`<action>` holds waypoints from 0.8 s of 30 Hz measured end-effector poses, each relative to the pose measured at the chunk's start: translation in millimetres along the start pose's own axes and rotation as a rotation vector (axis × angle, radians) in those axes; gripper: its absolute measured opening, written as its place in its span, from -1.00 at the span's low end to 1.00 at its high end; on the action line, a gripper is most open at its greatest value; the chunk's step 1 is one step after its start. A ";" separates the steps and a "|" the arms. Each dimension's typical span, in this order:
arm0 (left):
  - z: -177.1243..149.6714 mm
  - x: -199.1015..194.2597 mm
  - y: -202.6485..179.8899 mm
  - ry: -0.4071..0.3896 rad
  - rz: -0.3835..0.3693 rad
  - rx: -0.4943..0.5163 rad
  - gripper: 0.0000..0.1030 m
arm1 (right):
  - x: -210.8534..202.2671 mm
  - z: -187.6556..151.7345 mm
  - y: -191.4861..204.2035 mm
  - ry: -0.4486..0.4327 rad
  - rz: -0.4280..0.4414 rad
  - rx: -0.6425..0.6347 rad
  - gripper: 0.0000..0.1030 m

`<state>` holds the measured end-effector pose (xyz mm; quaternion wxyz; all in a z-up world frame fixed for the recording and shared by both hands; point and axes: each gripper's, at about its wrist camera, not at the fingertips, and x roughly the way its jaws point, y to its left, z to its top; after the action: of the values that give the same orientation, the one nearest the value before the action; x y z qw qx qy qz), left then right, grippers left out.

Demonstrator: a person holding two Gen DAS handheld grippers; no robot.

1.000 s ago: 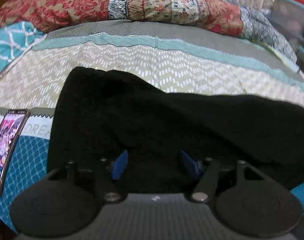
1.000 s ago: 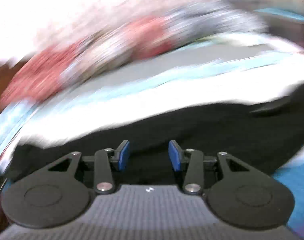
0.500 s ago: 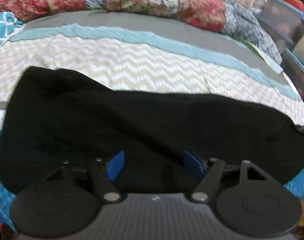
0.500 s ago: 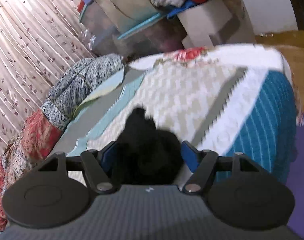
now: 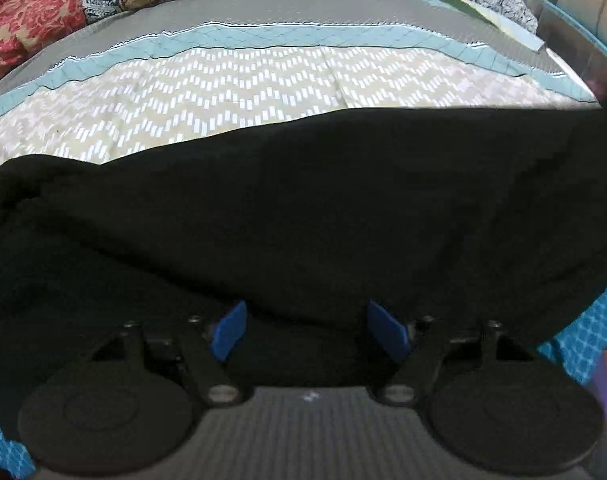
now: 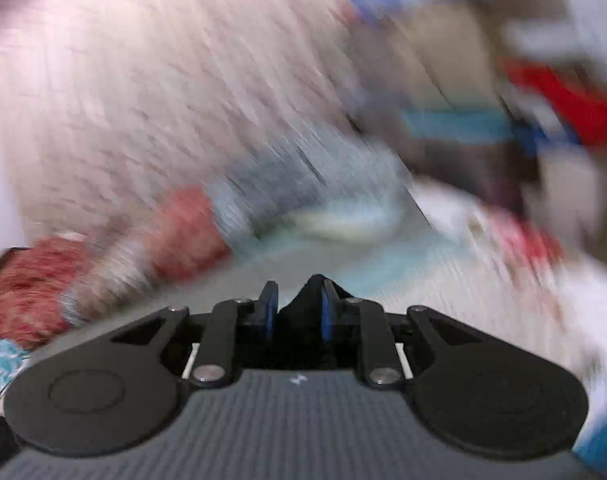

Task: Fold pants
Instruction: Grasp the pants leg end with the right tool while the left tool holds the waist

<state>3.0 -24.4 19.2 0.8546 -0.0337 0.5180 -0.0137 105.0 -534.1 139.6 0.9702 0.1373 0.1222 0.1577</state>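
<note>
Black pants point(image 5: 303, 208) lie stretched across the bed, filling the middle of the left wrist view. My left gripper point(image 5: 306, 314) hovers over their near edge, pointing steeply down. Its jaws are opening, and the blue pads point(image 5: 231, 330) stand wide apart with nothing pinched between them. In the blurred right wrist view, my right gripper point(image 6: 297, 312) points almost level. Its jaws are closing on a bunched tip of the black pants point(image 6: 308, 286), which sticks up between the pads.
The bedspread point(image 5: 243, 92) has cream chevron, teal and grey bands. A red patterned quilt point(image 5: 43, 12) is heaped at the far side. Past the bed's end, the right wrist view shows a pale curtain point(image 6: 143, 80) and stacked boxes point(image 6: 463, 100), all blurred.
My left gripper slid right along the pants and its pads spread a little; the phone left its view. My right gripper closed on the end of the pants and swung fast, blurring its view.
</note>
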 end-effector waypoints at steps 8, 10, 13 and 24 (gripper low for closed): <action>-5.4 -4.3 -3.0 0.004 0.018 0.013 0.40 | -14.8 -105.3 -88.9 0.276 -0.243 0.229 -0.42; -5.0 -4.4 -3.9 0.008 0.024 0.019 0.42 | -35.2 -124.9 -98.1 0.247 -0.253 0.355 -0.32; -3.6 -5.0 -4.6 0.014 0.027 0.016 0.44 | -60.4 -141.3 -101.5 0.164 -0.171 0.555 0.05; 12.3 -41.1 -8.1 -0.107 -0.170 -0.028 0.40 | -19.2 -144.3 -59.5 0.216 -0.132 0.603 0.45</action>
<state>-5.0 -29.5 61.8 0.8763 -0.0901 0.4670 -0.0770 63.0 -562.0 -9.3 0.8754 0.3928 0.2740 0.0650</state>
